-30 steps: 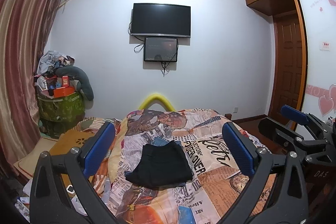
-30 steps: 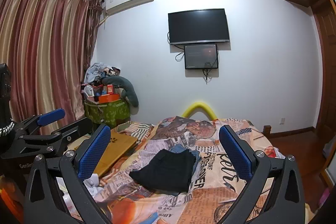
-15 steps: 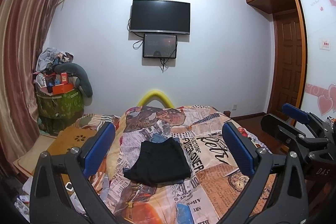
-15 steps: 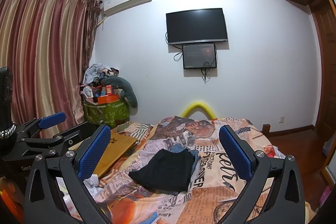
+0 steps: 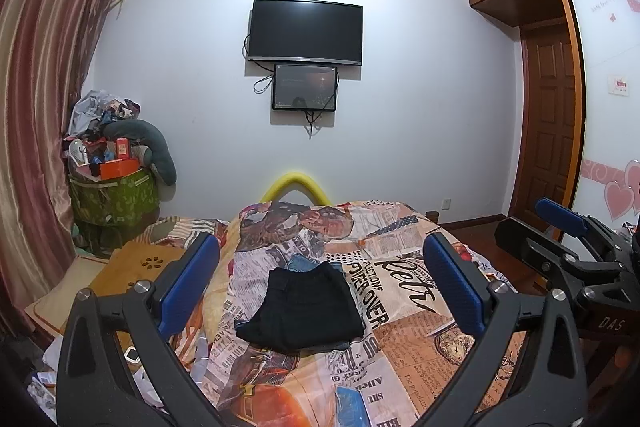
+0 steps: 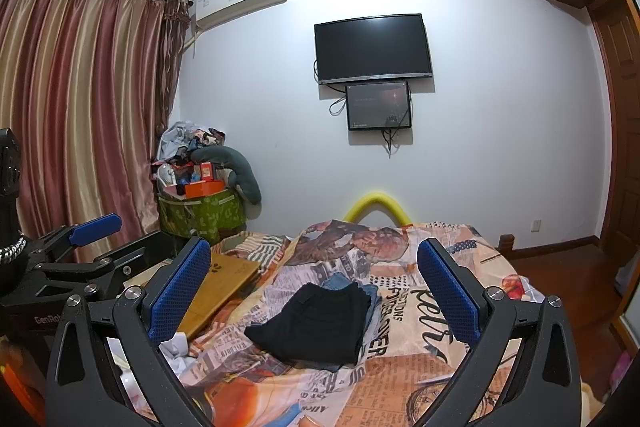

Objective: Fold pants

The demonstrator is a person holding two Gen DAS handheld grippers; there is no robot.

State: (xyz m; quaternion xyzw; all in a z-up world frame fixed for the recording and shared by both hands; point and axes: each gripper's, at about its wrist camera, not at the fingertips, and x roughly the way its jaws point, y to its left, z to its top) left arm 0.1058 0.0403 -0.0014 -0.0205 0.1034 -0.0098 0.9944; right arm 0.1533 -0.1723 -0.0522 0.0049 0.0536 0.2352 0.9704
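A pair of black pants (image 5: 301, 307) lies folded into a flat rectangle on the newspaper-print bedspread (image 5: 404, 311), on top of folded blue jeans (image 5: 303, 262). It also shows in the right wrist view (image 6: 316, 323). My left gripper (image 5: 320, 285) is open and empty, held above the near end of the bed, well back from the pants. My right gripper (image 6: 314, 293) is open and empty too, beside the left one. Each gripper shows at the edge of the other's view, the right (image 5: 568, 251) and the left (image 6: 80, 251).
A wooden lap tray (image 6: 218, 287) lies at the bed's left side. A green bin piled with clutter (image 5: 112, 195) stands by the curtain (image 6: 80, 115). A TV (image 5: 306, 31) hangs on the far wall. A yellow foam arch (image 5: 296, 183) rises behind the bed. A wooden door (image 5: 548, 123) is at right.
Both grippers have drifted slightly back and up; the pants sit a little lower in view. The pants have not moved and both grippers stay open.
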